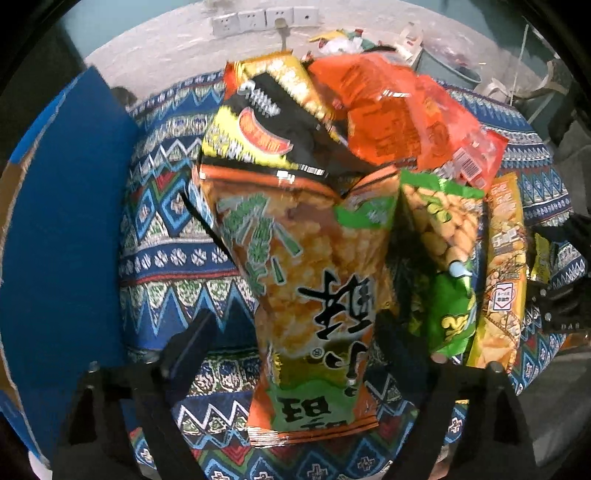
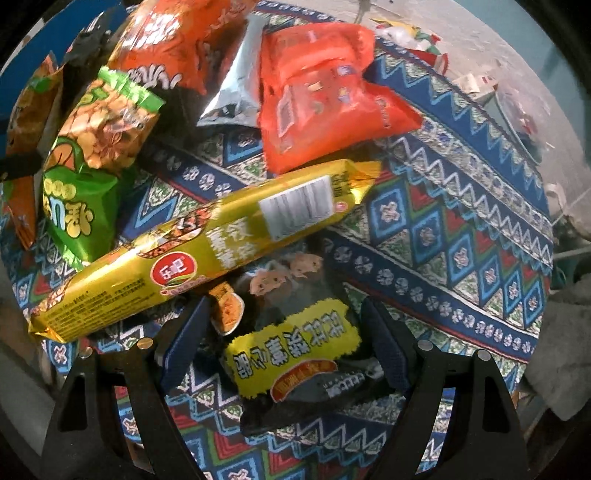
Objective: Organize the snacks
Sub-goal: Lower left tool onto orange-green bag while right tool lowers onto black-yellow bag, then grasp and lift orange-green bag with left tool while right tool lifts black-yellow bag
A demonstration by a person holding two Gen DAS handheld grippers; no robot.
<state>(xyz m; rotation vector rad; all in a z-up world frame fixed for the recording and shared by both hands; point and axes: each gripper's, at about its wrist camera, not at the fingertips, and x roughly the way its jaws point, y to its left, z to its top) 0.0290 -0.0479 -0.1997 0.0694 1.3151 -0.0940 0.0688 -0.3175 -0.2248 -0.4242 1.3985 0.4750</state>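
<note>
A pile of snack bags lies on a patterned blue cloth [image 1: 177, 258]. In the left wrist view my left gripper [image 1: 295, 332] is open, its fingers either side of an orange-and-green rice-cracker bag [image 1: 306, 288]. Behind it lie a black-and-yellow bag [image 1: 266, 129], an orange bag [image 1: 402, 114], a green pea-snack bag [image 1: 443, 258] and a yellow biscuit pack [image 1: 502, 273]. In the right wrist view my right gripper [image 2: 288, 332] is open around a black bag with a yellow label [image 2: 295, 354]. The yellow biscuit pack [image 2: 207, 247] lies just beyond it, beside the green bag [image 2: 88, 177] and the orange bag [image 2: 325, 99].
A blue box wall [image 1: 62, 229] stands at the left of the cloth. Wall sockets [image 1: 262, 20] and clutter with a grey bin [image 1: 450, 70] sit at the back. A silver pouch [image 2: 236, 85] and another orange bag [image 2: 177, 40] lie in the pile.
</note>
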